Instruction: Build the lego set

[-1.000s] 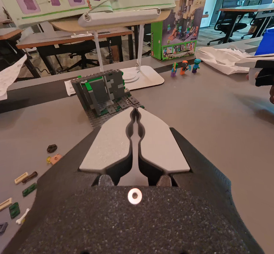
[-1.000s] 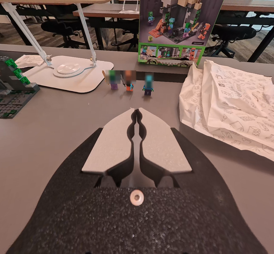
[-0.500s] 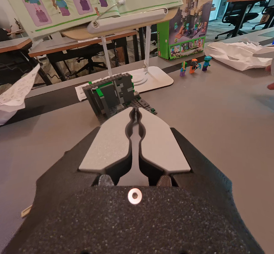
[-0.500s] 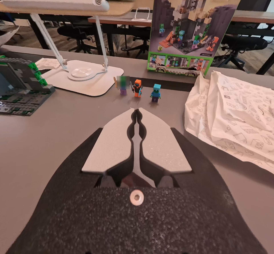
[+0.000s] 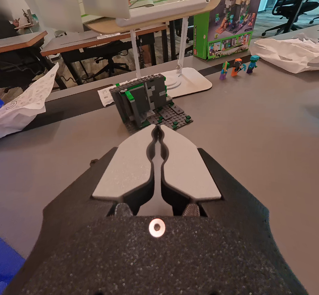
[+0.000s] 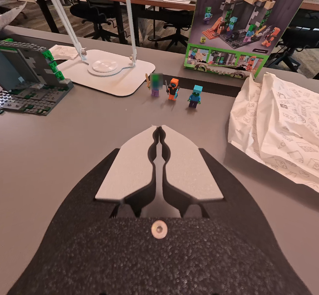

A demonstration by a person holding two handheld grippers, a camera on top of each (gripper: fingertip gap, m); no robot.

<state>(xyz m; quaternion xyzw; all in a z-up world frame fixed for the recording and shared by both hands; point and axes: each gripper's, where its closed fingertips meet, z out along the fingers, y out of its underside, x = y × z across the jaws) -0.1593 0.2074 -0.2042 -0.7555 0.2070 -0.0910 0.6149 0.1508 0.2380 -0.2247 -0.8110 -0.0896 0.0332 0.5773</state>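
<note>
Work looks paused between bricks: left hand-held gripper (image 5: 158, 128) and right hand-held gripper (image 6: 158, 128), both closed and empty, must next fetch a piece for the build (image 5: 146, 102).

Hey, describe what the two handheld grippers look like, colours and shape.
Both match. The left gripper and right gripper each have two light grey, flat-topped fingers with wavy black inner edges tapering to a point, on a black grainy-textured body bearing one silver rivet. No cables show.
</note>
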